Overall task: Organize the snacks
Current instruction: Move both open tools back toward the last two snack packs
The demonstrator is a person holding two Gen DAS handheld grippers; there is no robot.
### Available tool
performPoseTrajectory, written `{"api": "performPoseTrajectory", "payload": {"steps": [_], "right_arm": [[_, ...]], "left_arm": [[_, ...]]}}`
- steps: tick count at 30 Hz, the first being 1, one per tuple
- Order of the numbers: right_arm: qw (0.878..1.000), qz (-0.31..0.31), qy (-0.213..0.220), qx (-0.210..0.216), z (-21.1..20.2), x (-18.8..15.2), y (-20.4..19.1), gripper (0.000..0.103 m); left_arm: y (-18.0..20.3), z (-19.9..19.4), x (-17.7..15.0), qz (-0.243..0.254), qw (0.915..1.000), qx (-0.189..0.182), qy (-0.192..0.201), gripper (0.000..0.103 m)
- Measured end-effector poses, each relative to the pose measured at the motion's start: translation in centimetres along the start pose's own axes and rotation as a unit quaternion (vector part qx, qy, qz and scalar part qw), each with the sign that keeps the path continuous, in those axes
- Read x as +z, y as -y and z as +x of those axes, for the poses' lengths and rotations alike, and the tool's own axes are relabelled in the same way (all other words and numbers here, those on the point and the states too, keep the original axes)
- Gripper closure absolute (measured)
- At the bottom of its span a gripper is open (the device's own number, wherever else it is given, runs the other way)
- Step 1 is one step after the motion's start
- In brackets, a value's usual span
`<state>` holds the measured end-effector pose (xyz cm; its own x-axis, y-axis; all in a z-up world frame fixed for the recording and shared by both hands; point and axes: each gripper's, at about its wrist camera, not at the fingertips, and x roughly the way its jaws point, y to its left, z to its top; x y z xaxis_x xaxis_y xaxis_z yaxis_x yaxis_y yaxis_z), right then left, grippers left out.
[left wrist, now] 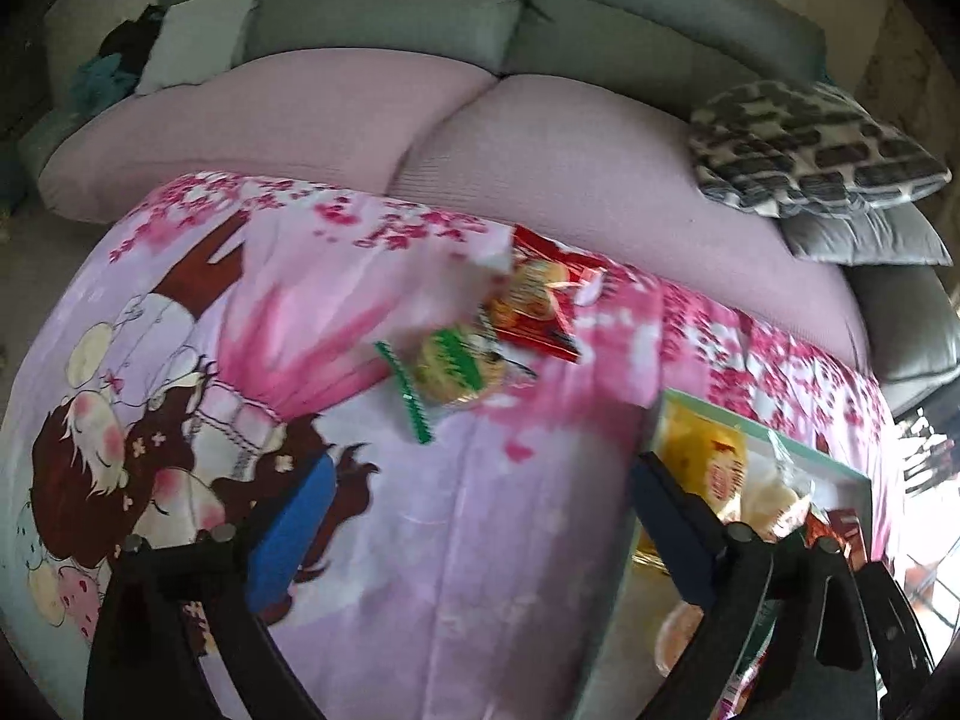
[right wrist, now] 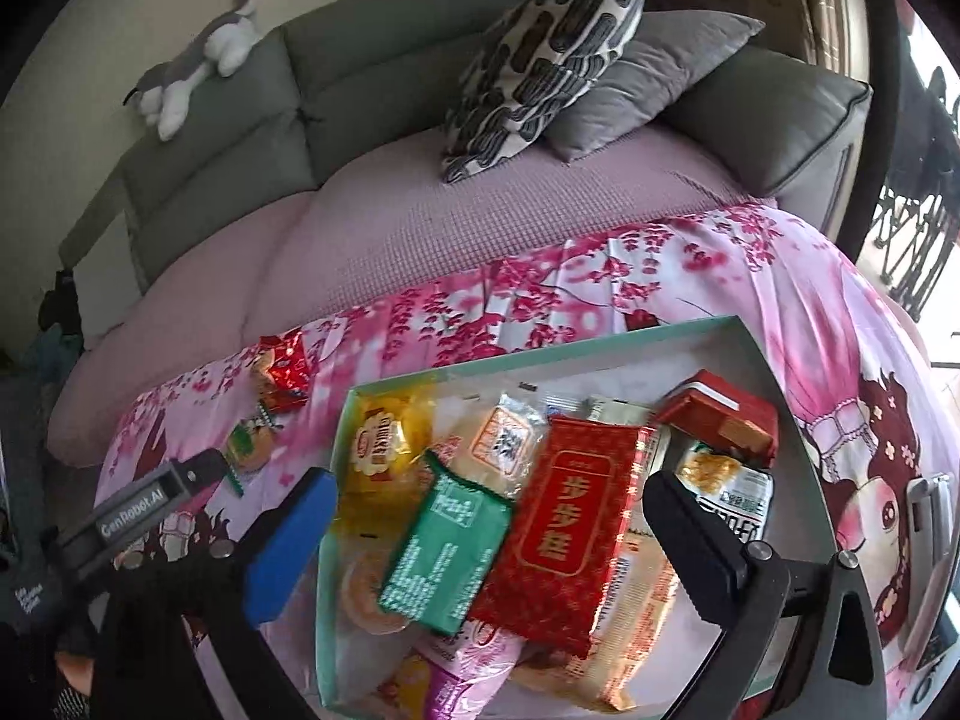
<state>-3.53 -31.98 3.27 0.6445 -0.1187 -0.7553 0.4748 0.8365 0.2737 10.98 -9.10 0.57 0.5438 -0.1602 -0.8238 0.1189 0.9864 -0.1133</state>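
My left gripper (left wrist: 480, 516) hangs open over the pink cartoon cloth (left wrist: 420, 570), nothing between its fingers. Beyond it lie two loose snacks: a round biscuit pack with a green edge (left wrist: 447, 369) and a red biscuit pack (left wrist: 540, 300). In the right wrist view these are the green one (right wrist: 249, 447) and the red one (right wrist: 282, 375), left of the box. The mint-rimmed box (right wrist: 540, 354) holds several packets. My right gripper (right wrist: 486, 540) stands open above it, over a green packet (right wrist: 444, 546) and a red packet (right wrist: 567, 510), gripping neither.
The box's corner (left wrist: 840, 462) sits right of my left gripper. Behind the cloth is a grey sofa with a pink cover (left wrist: 540, 150). A patterned cushion (right wrist: 540, 60) and a grey cushion (right wrist: 648, 72) lie at its right end. A plush toy (right wrist: 198, 54) rests on the backrest.
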Motion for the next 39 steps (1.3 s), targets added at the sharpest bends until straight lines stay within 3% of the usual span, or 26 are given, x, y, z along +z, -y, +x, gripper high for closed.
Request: {"api": "performPoseTrajectory", "payload": {"steps": [3,15,22,28,33,39], "right_arm": [[1.000,-0.003,0.002,0.000,0.0,-0.1,-0.4,0.000],[0.999,-0.031,0.007,0.020,0.6,-0.5,-2.8,0.000],[0.999,-0.043,-0.005,0.033,1.7,-1.2,-4.7,0.000],[0.997,-0.060,-0.012,0.043,2.7,-1.5,-6.6,0.000],[0.996,-0.037,-0.029,0.071,3.9,-1.2,-7.1,0.000],[0.996,-0.025,-0.034,0.085,5.1,0.2,-8.2,0.000]], "left_arm": [[-1.3,0.0,0.3,-0.020,0.9997,0.010,0.005,0.000],[-5.8,-0.2,1.1,-0.063,0.9972,0.035,0.020,0.000],[-7.4,-0.1,1.5,-0.081,0.9961,0.014,0.032,0.000],[-8.5,1.1,1.9,-0.073,0.9970,0.001,0.026,0.000],[-9.1,2.0,2.1,-0.083,0.9962,-0.003,0.028,0.000],[-8.7,3.7,2.5,-0.047,0.9985,-0.002,0.029,0.000]]}}
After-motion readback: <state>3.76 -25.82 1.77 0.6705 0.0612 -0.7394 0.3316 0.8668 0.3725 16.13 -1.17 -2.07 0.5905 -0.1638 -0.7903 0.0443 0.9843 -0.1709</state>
